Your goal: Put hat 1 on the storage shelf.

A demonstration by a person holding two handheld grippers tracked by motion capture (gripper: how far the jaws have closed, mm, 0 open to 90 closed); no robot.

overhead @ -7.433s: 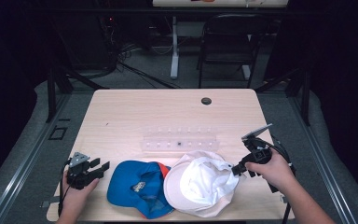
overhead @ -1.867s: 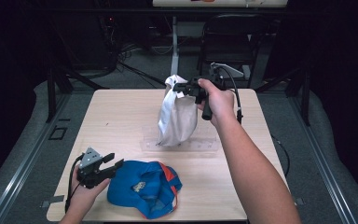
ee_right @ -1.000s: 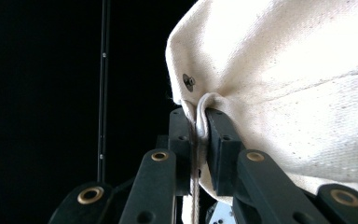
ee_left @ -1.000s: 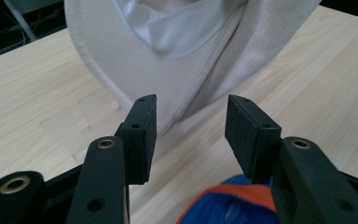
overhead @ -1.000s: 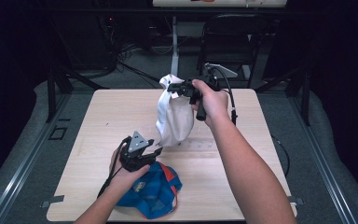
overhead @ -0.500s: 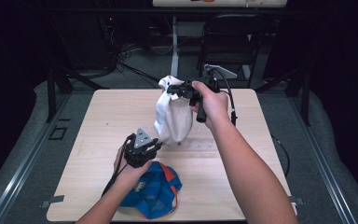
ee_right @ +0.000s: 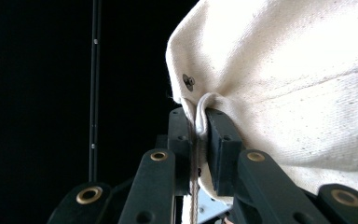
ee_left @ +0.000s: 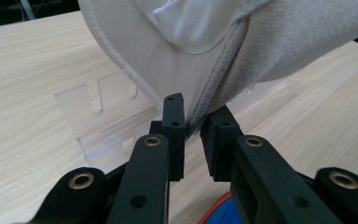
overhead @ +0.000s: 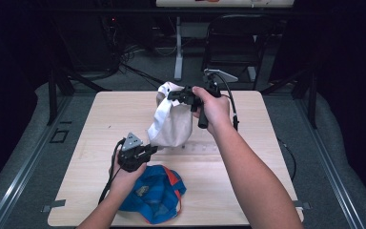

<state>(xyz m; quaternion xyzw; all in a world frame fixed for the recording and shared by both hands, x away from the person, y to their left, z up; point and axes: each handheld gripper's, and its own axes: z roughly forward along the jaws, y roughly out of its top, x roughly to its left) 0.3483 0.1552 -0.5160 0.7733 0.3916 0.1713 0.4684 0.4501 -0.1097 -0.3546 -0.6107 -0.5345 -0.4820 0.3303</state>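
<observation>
While the right gripper (overhead: pixel 178 95) pinches the white cap (overhead: pixel 171 121) by its back and holds it hanging above the desk (overhead: pixel 76 157) toward the far edge, the left gripper (overhead: pixel 148 151) has risen from beside the blue cap (overhead: pixel 155 195) at the near edge; its jaws sit slightly apart around the white cap's lower rim, above a clear rack (ee_left: pixel 102 116). Both side edges lie bare.
</observation>
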